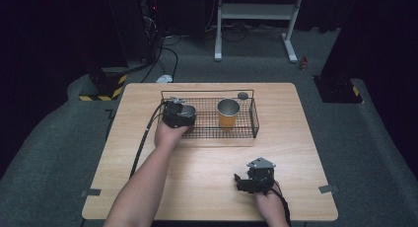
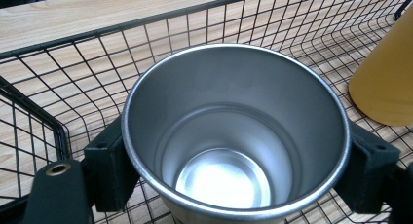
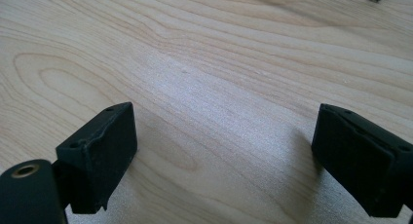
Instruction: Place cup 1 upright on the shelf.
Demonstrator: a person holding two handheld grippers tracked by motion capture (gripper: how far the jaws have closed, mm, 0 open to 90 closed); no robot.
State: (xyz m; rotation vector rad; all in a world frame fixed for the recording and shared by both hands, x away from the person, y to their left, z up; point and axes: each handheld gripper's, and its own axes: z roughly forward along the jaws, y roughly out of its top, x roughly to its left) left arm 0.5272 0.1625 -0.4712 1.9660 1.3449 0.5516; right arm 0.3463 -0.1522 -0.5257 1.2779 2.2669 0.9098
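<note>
A steel cup [image 2: 234, 136] with an empty shiny inside sits upright between the jaws of my left gripper [image 2: 238, 170], whose black pads [image 2: 109, 170] press on its two sides. In the high view the left gripper [image 1: 178, 113] holds that steel cup [image 1: 186, 110] at the left end of a black wire basket [image 1: 207, 92]. I cannot tell whether the cup rests on the basket floor. An orange cup [image 1: 228, 112] with a steel rim stands upright in the basket's middle, apart from the held cup. My right gripper [image 1: 240, 183] is open over bare tabletop [image 3: 195, 63], jaws wide with nothing between them.
The wire basket [image 2: 122, 27] lies on the far half of the wooden table [image 1: 207, 197]; its mesh wall rises close on the left of the held cup. The orange cup [image 2: 384, 78] stands just to the right of it. A small dark round object [image 1: 242, 95] lies behind the basket.
</note>
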